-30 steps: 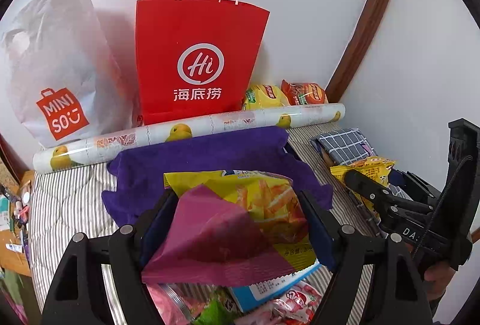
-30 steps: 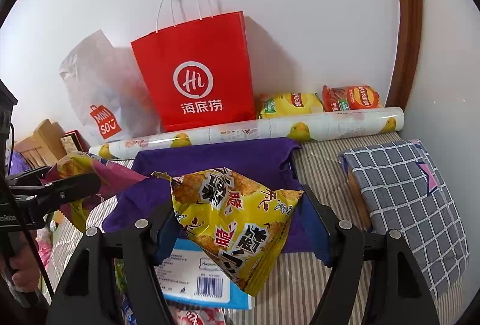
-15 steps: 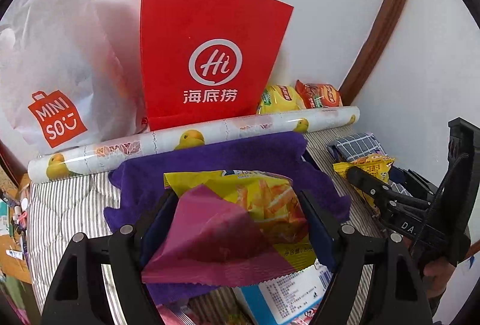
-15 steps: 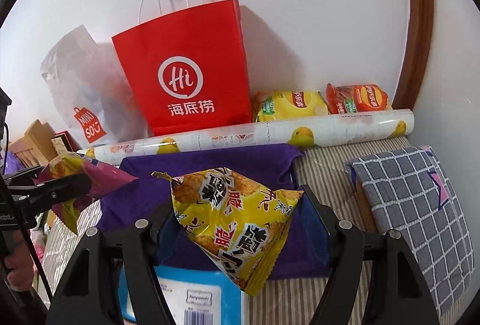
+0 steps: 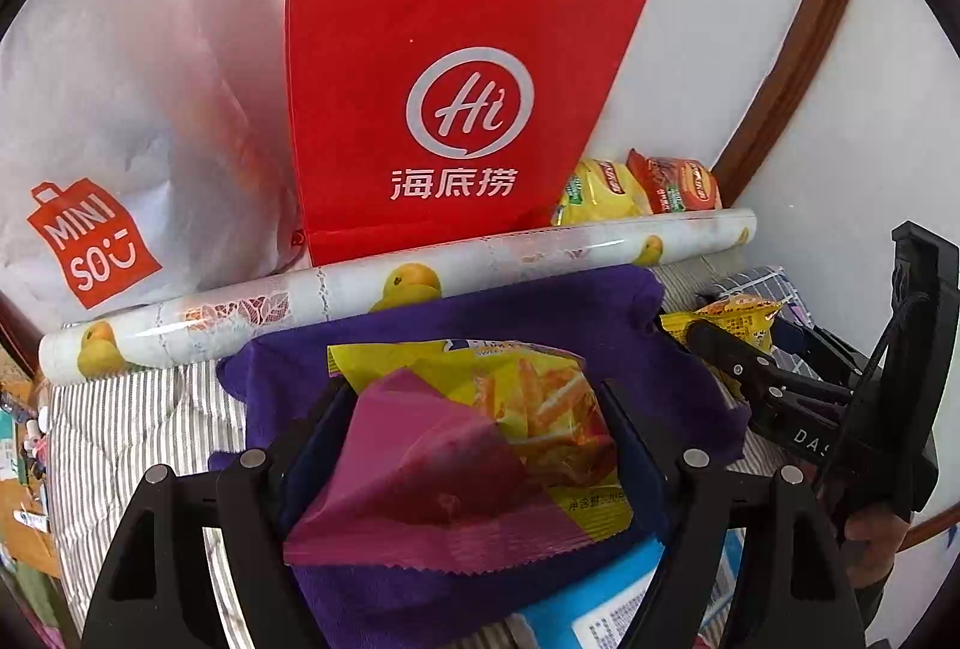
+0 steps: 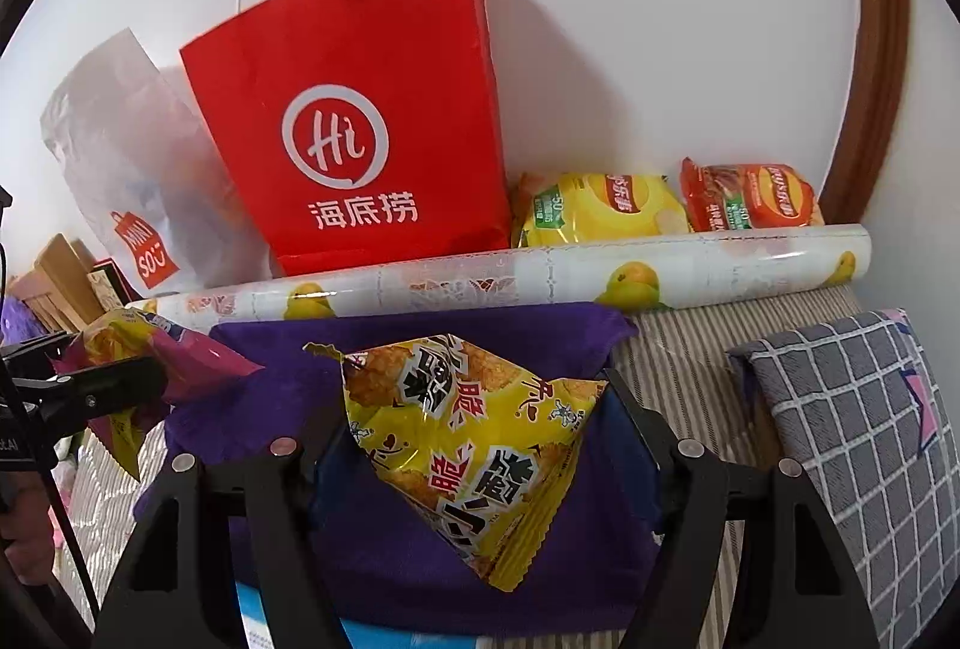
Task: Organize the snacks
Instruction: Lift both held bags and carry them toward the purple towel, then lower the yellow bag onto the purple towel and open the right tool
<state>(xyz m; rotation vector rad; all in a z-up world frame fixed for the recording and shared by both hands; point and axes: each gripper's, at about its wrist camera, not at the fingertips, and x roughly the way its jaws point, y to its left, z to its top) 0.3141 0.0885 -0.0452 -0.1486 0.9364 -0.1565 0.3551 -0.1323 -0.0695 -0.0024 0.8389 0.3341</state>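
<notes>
Crinkly foil: a magenta-yellow fries pack (image 5: 480, 445) is clamped by the left gripper (image 5: 474, 403) over a fuzzy purple towel (image 5: 528, 313). A glossy yellow triangular pack (image 6: 474, 445) is clamped by the right gripper (image 6: 474, 409) over the same towel. Behind: a smooth red paper bag (image 6: 360, 121), a printed roll (image 6: 540, 277); a checked cushion (image 6: 864, 445) at right.

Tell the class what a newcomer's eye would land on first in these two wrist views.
First, the tall red paper bag with white logo, standing against the white wall behind a long fruit-printed roll. Next, the snacks up front: the right gripper is shut on a yellow crinkly snack packet with black characters, and the left gripper on a yellow-and-magenta fries packet, both over a purple cloth.
</notes>
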